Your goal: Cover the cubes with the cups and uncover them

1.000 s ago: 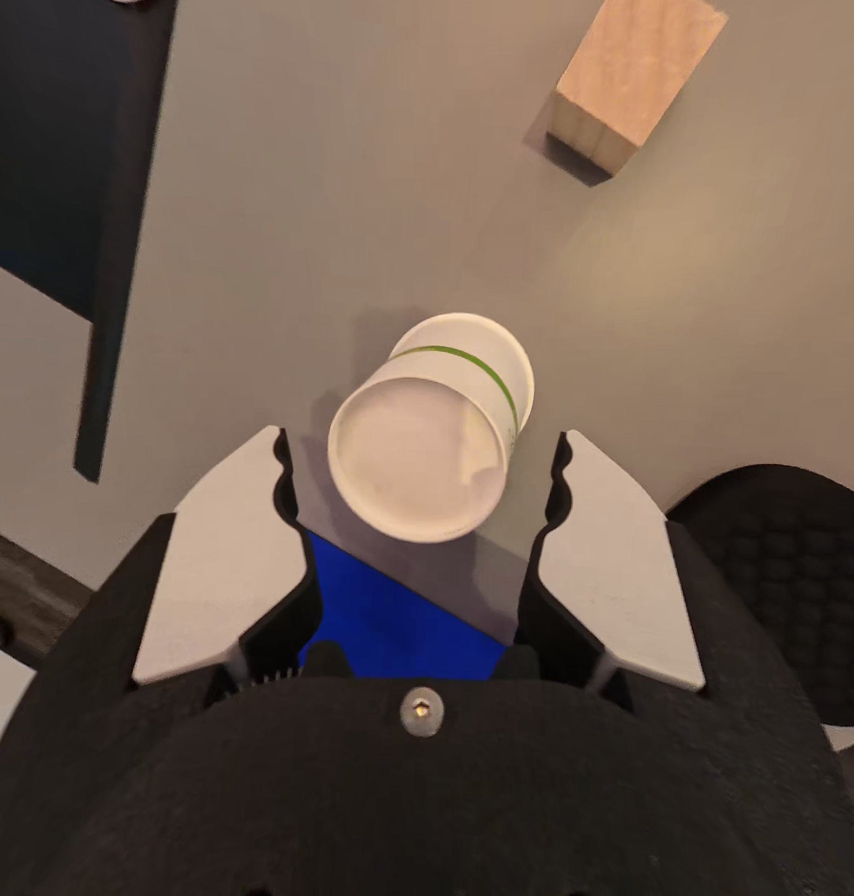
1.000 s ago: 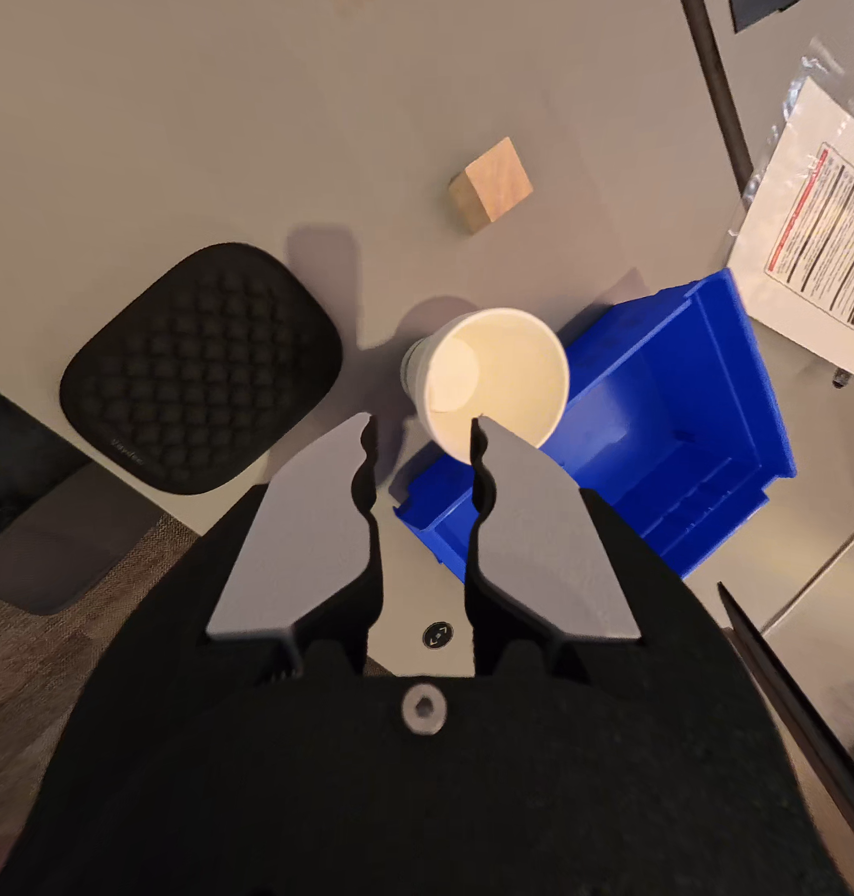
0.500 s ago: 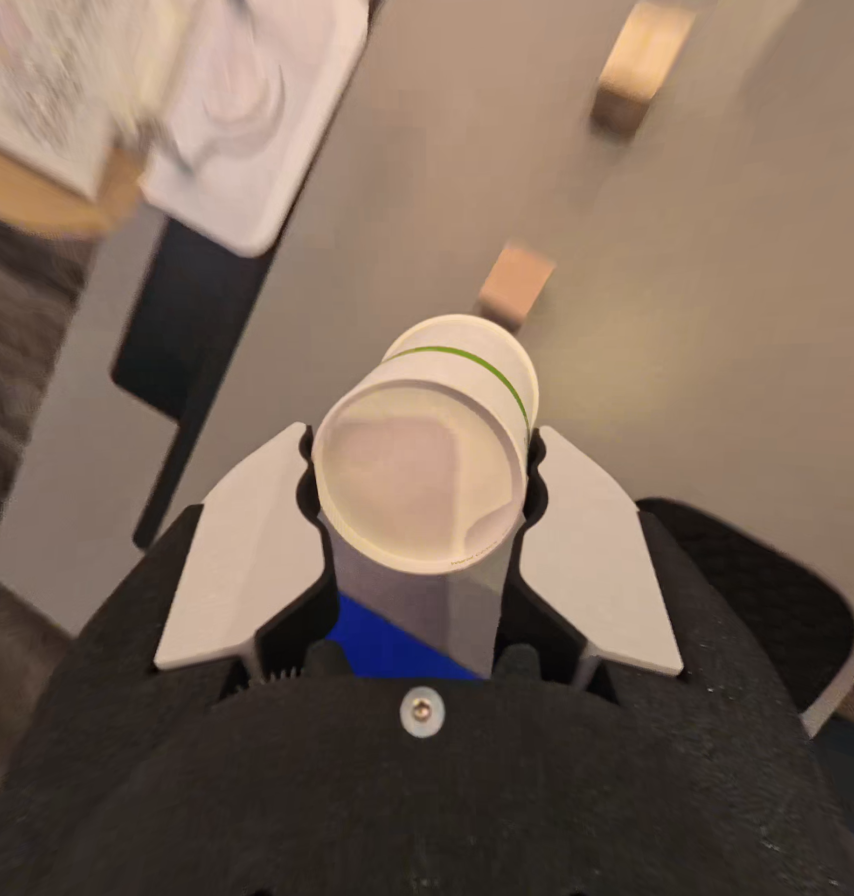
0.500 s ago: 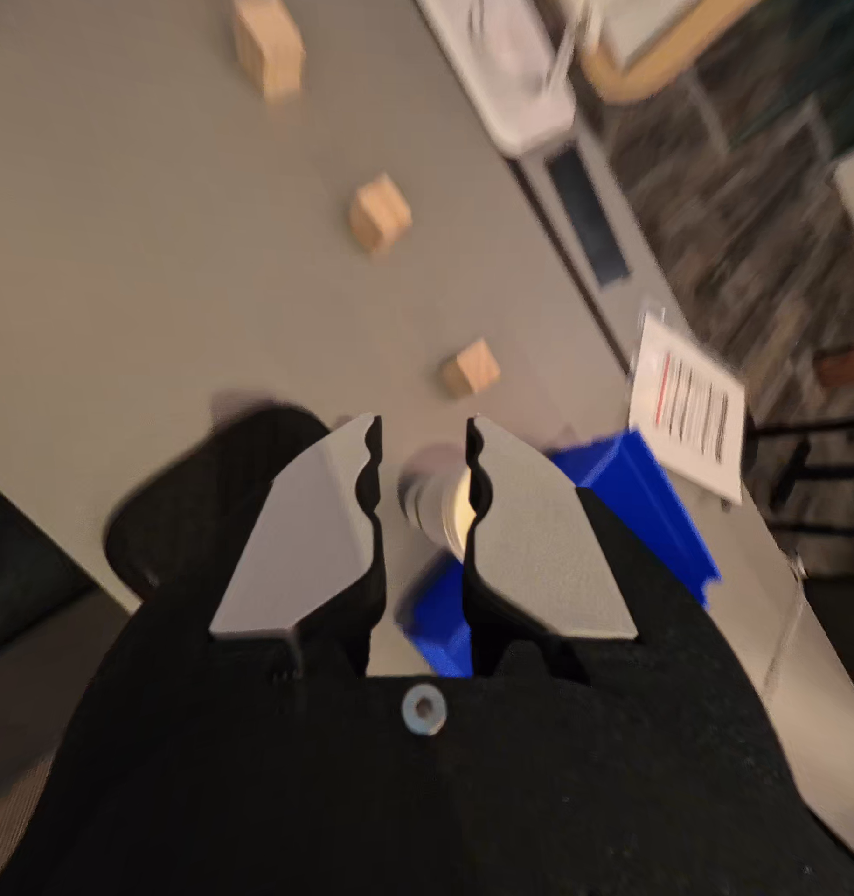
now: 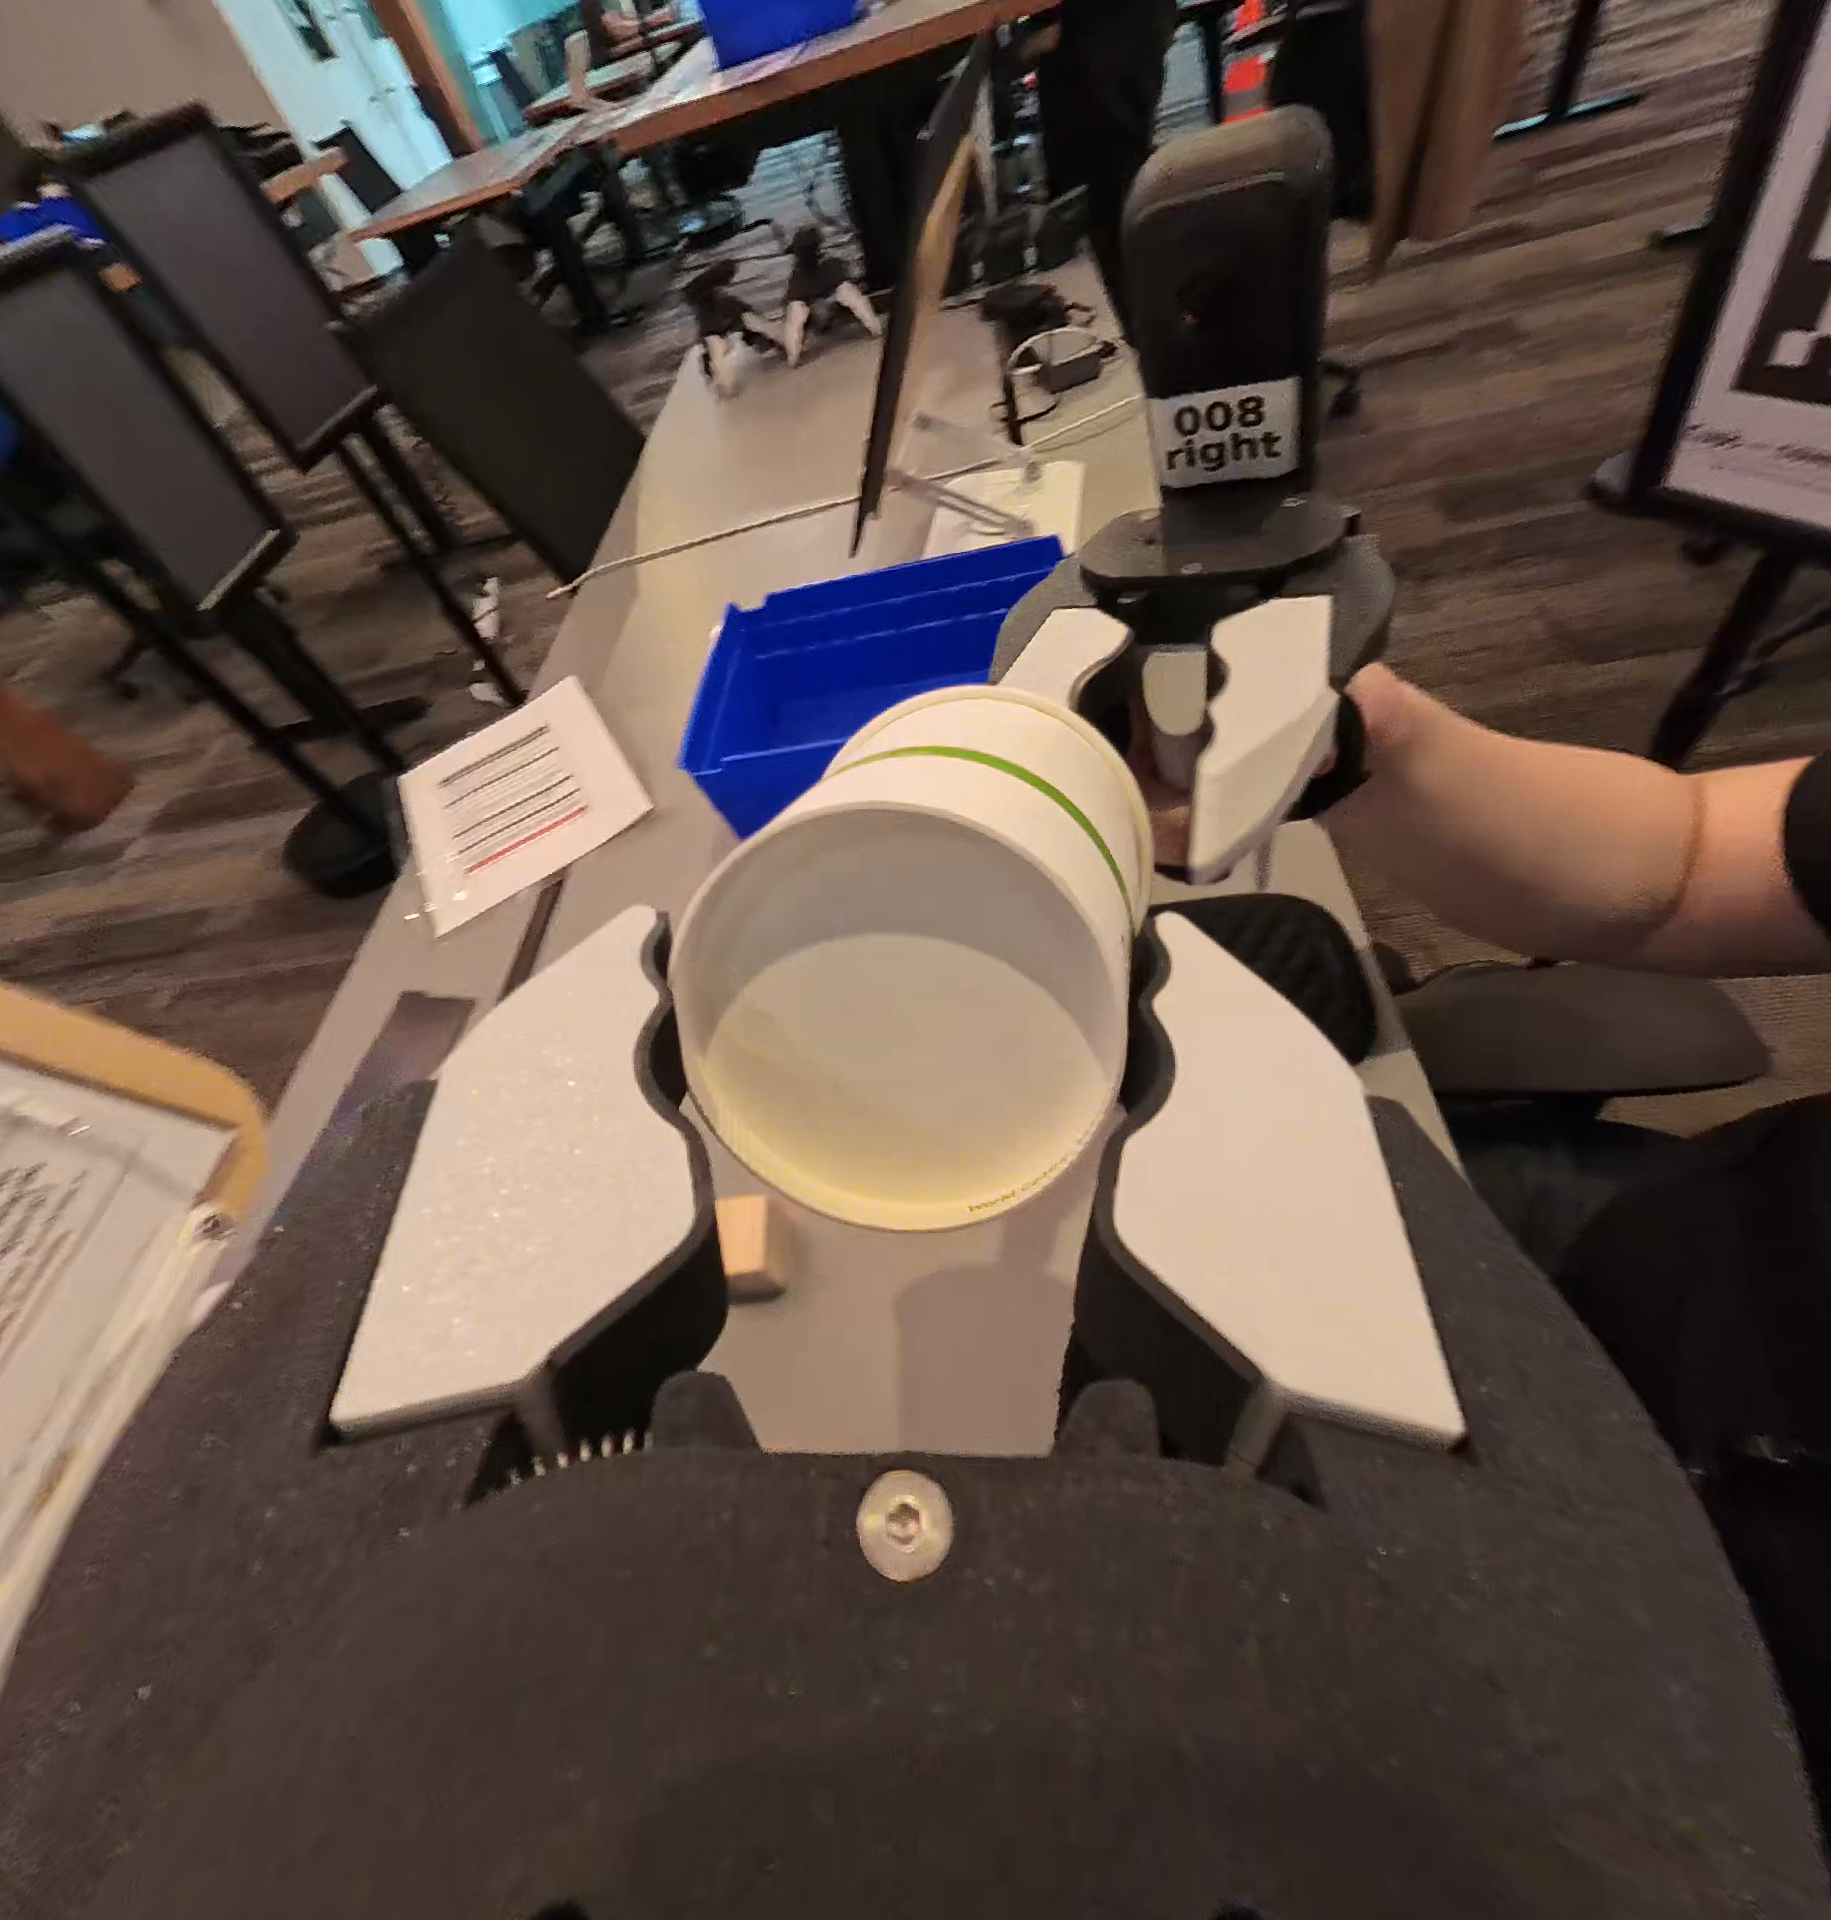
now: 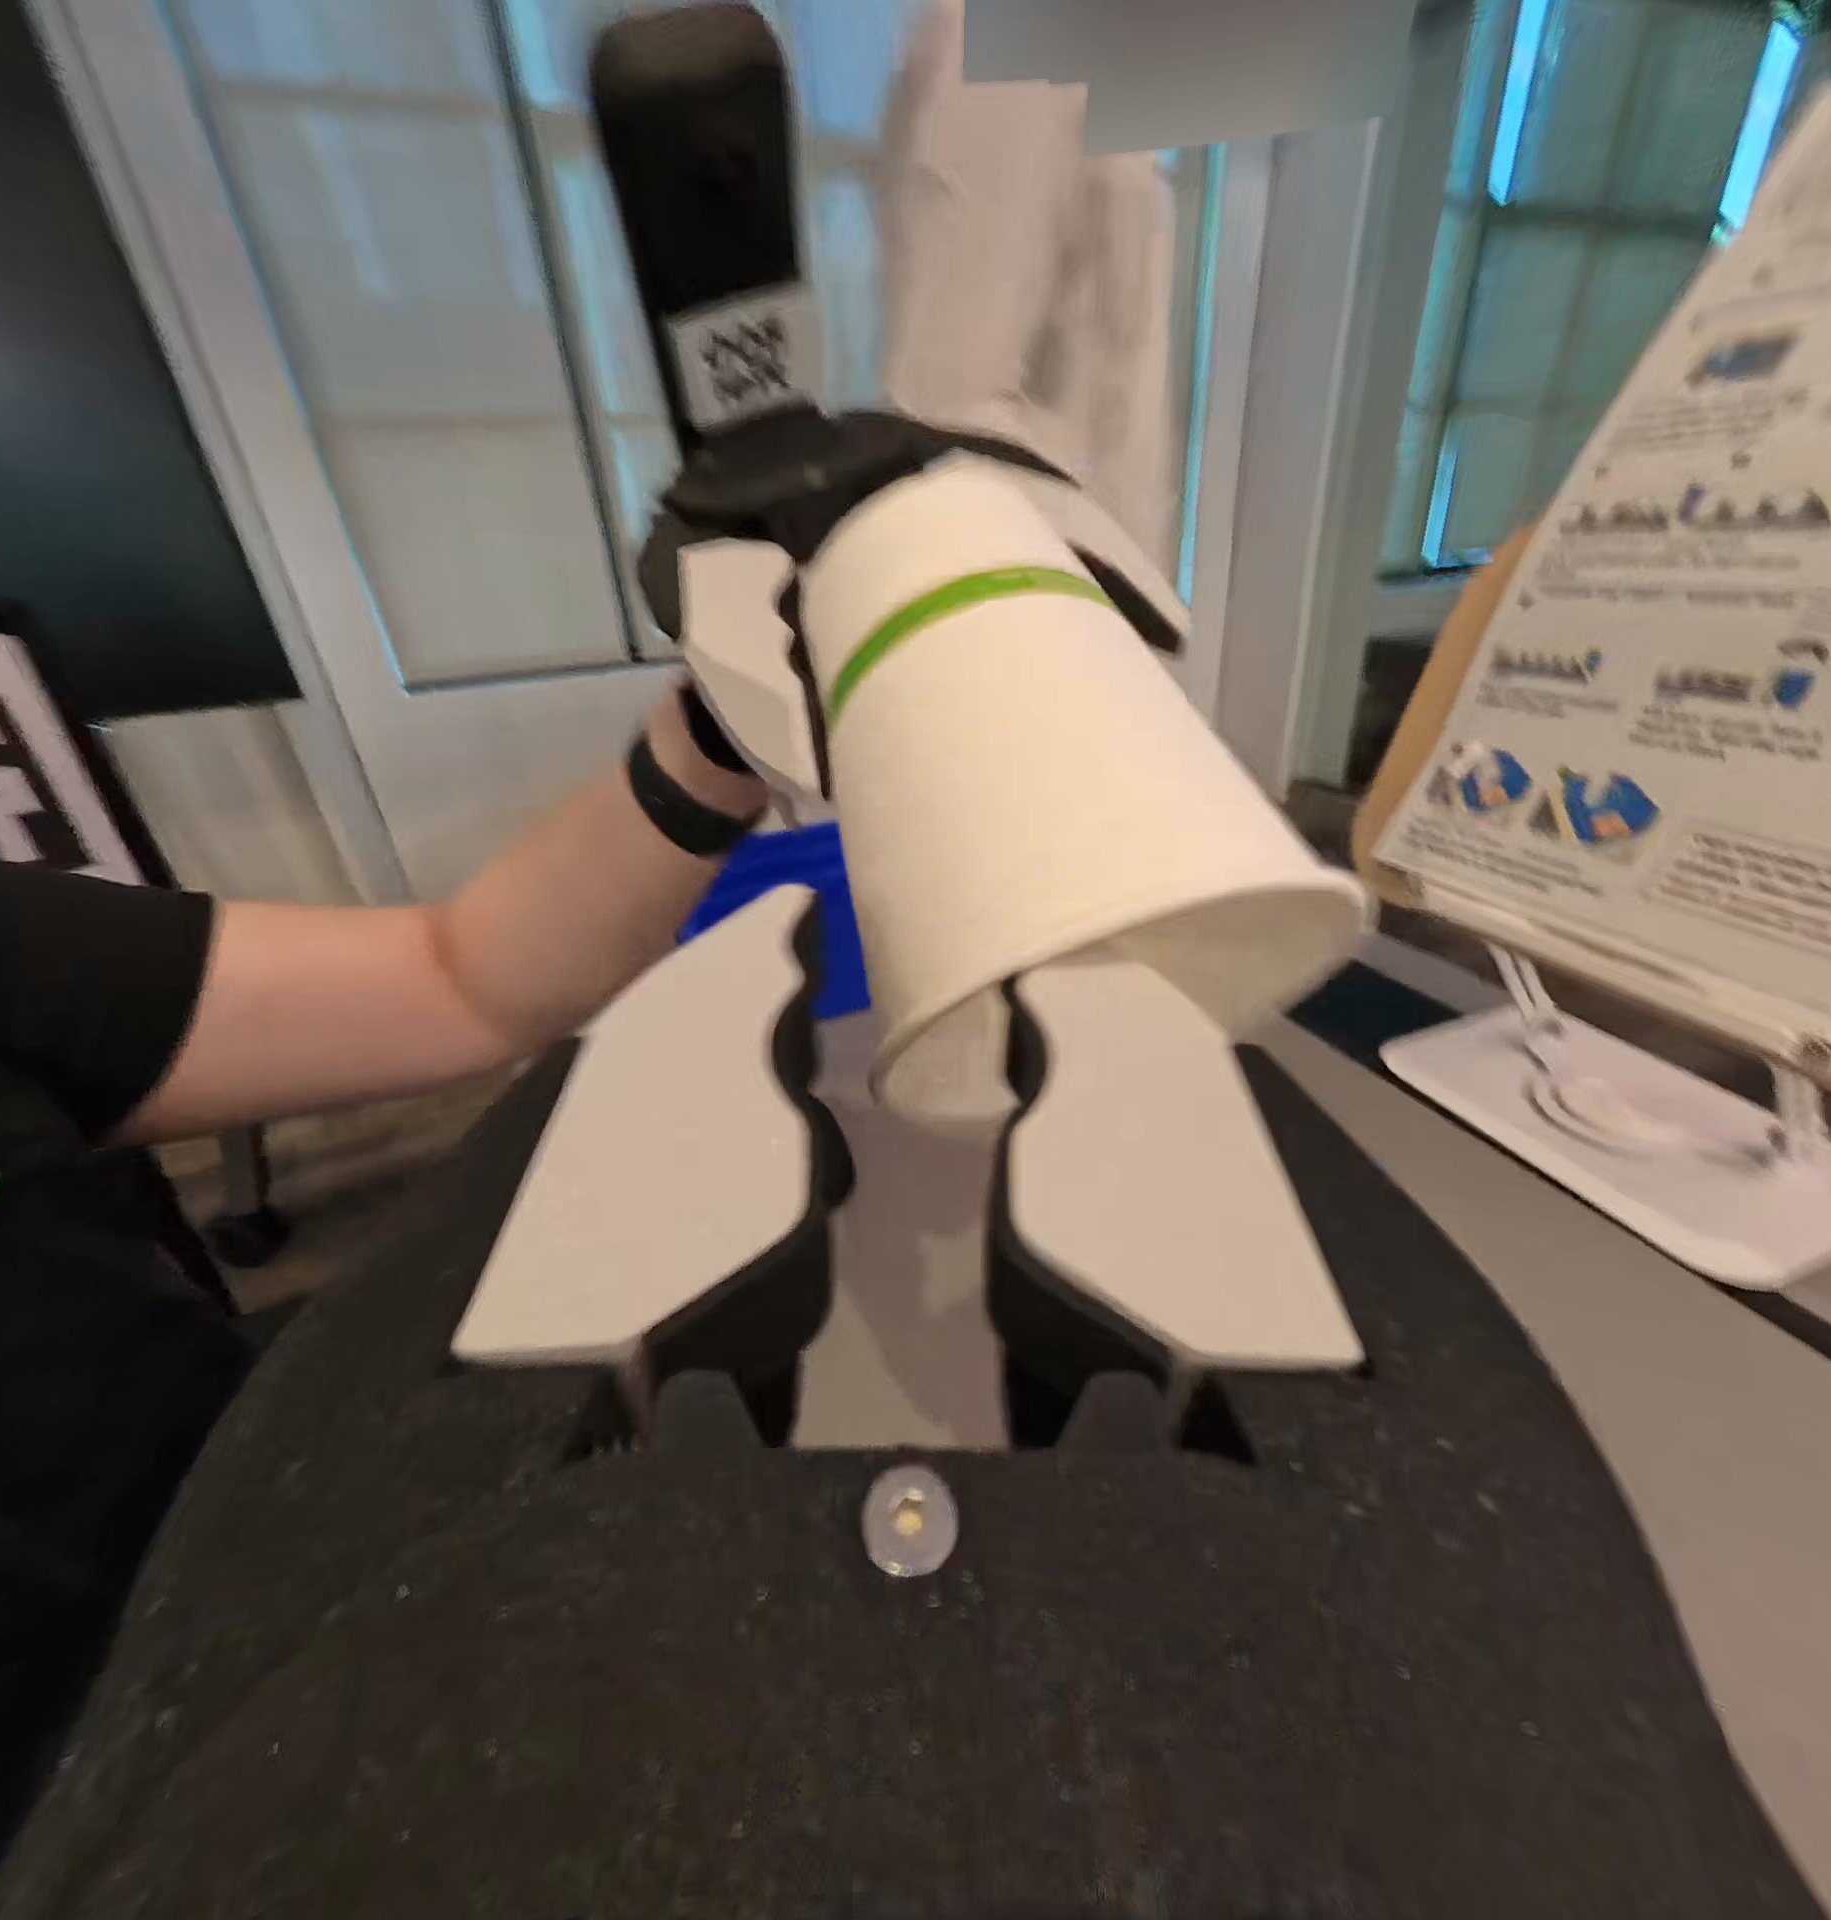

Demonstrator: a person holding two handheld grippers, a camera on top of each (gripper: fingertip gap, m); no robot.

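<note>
Left gripper (image 5: 895, 1060) is clamped on the base of the white cup (image 5: 921, 997), held aloft on its side above the grey table (image 5: 932, 1340), while the right gripper (image 6: 906, 971), jaws narrowly apart, has one finger (image 6: 1129, 1132) entering the cup mouth; this looks like a mid-air handover or reorientation step, and next the cup needs turning mouth-down over the wooden cube (image 5: 753, 1257) at 7 o'clock of the cup base.

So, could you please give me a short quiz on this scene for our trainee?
1. True or false: the cup is standing upright.
2. What colour is the bin on the table beyond the cup? A red, B blue, C green.
3. Which gripper's fingers are clamped on the cup?
Key: 1 false, it lies sideways in the air; 2 B; 3 the left gripper.
</note>
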